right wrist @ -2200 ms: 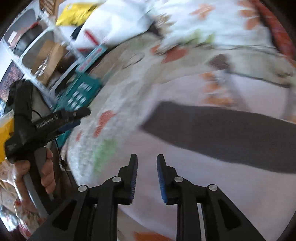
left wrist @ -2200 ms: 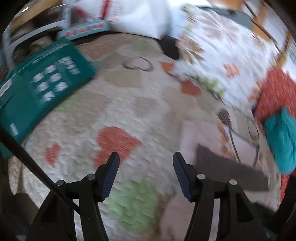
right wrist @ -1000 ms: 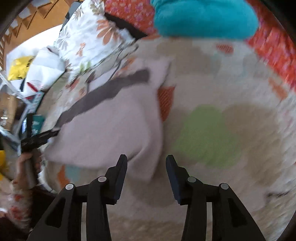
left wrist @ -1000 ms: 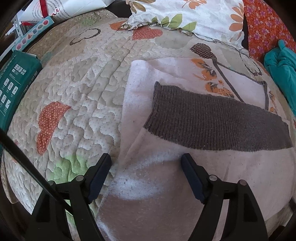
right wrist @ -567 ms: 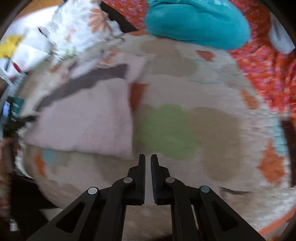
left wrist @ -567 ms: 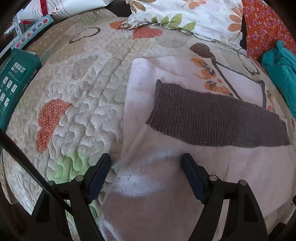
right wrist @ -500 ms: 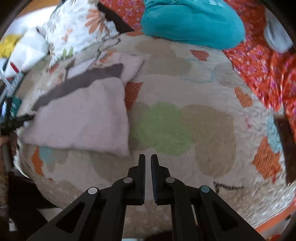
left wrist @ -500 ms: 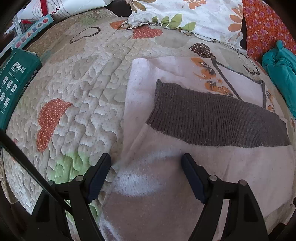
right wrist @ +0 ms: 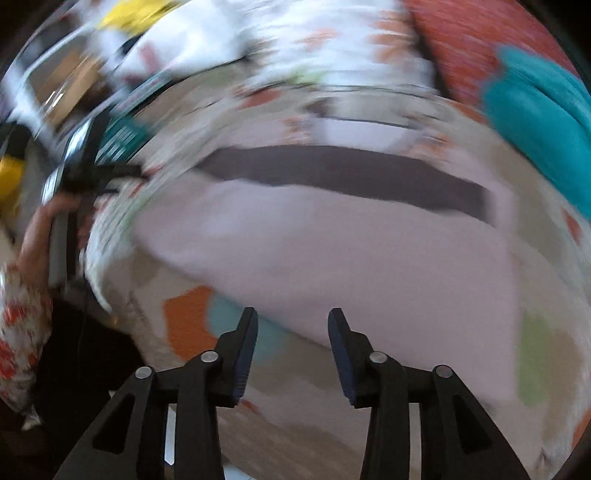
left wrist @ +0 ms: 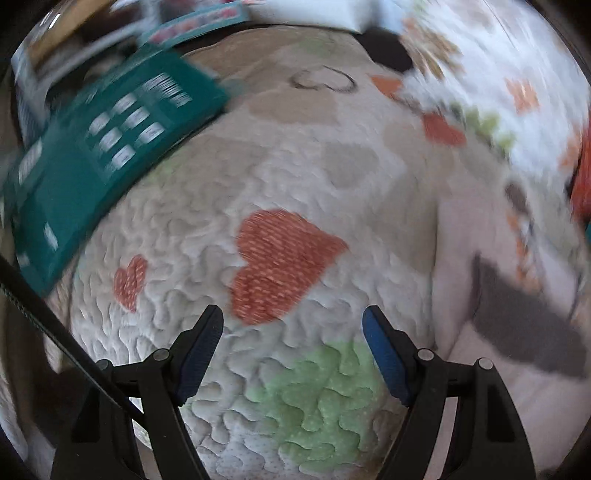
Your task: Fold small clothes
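A pale pink garment [right wrist: 332, 258] with a dark grey knitted band [right wrist: 343, 171] lies spread flat on a quilted bedspread [left wrist: 288, 177] patterned with orange hearts and green patches. From the right wrist view the garment covers the middle of the bed, its near hem running close to the bed's front edge, the grey band across its far side. The right gripper [right wrist: 291, 343] hangs just above that near hem; its jaws have just been opening and stand apart, with nothing clamped between them. In the left wrist view the left gripper [left wrist: 291, 343] is over bare quilt beside the garment's left edge, above a large orange heart [left wrist: 280, 262] and a green patch [left wrist: 317, 398], its jaws spread wide and empty; the pink garment [left wrist: 480, 295] shows only at the right of that picture. A teal box [left wrist: 99, 166] sits at the bed's far left edge. A floral pillow [left wrist: 498, 74] lies at the far side of the bed, and a teal cloth [right wrist: 539, 118] is heaped on an orange floral fabric [right wrist: 461, 33] at the far right corner. At the left of the right wrist view a hand [right wrist: 40, 229] grips the other tool's handle. Both views are motion-blurred
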